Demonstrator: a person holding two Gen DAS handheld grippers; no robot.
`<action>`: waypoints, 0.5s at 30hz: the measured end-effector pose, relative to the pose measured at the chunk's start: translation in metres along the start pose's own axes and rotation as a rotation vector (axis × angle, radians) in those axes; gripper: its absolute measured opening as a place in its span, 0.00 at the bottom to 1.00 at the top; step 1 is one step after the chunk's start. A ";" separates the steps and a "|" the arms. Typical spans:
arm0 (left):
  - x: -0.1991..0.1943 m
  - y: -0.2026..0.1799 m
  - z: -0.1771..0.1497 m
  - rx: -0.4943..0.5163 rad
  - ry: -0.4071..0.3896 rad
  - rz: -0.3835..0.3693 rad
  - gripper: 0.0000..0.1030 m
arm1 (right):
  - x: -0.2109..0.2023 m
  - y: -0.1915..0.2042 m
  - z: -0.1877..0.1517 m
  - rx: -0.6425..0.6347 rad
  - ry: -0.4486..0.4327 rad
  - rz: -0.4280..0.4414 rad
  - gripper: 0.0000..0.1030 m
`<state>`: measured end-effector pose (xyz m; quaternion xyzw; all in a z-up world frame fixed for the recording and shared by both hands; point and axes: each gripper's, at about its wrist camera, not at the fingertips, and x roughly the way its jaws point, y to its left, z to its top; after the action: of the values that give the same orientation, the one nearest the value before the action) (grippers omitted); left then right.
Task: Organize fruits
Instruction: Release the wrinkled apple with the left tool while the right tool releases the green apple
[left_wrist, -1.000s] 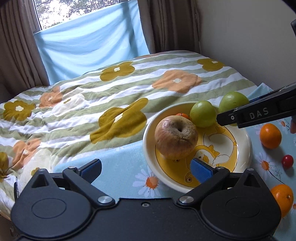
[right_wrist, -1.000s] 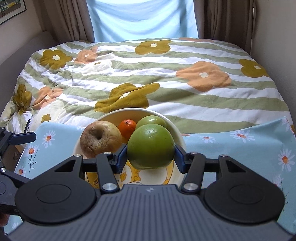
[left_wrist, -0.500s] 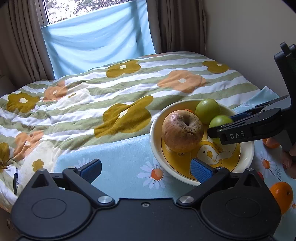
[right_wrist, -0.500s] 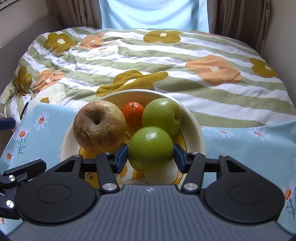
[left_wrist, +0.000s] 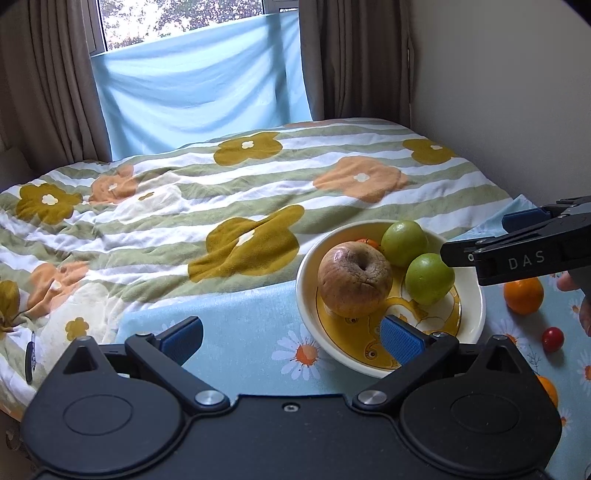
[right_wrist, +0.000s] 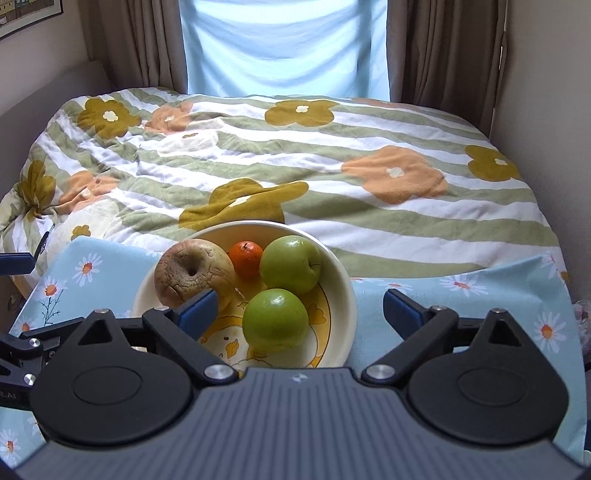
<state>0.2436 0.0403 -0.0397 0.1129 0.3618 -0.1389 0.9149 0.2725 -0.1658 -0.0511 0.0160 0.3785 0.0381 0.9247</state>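
Note:
A cream and yellow plate sits on a blue daisy cloth. It holds a wrinkled brown apple, a small orange, a far green apple and a near green apple. My right gripper is open just above the near green apple, not touching it. My left gripper is open and empty at the plate's left edge. The right gripper's fingers show from the side in the left wrist view.
An orange, a cherry tomato and another orange lie on the blue cloth right of the plate. A striped flower blanket covers the bed behind. A wall runs along the right.
My right gripper carried the green apple down onto the plate, opened and let it go, then drew back a little. The left gripper stayed open and shifted slightly.

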 end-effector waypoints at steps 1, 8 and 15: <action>-0.005 -0.001 0.002 -0.001 -0.009 -0.002 1.00 | -0.008 0.000 0.002 0.003 -0.010 0.002 1.00; -0.044 -0.008 0.011 0.008 -0.060 -0.003 1.00 | -0.067 -0.003 0.010 0.019 -0.067 -0.013 1.00; -0.086 -0.025 0.007 0.010 -0.114 0.015 1.00 | -0.128 -0.019 -0.002 0.050 -0.102 -0.019 1.00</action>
<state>0.1794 0.0293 0.0220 0.1121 0.3078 -0.1398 0.9344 0.1814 -0.1954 0.0360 0.0371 0.3318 0.0190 0.9424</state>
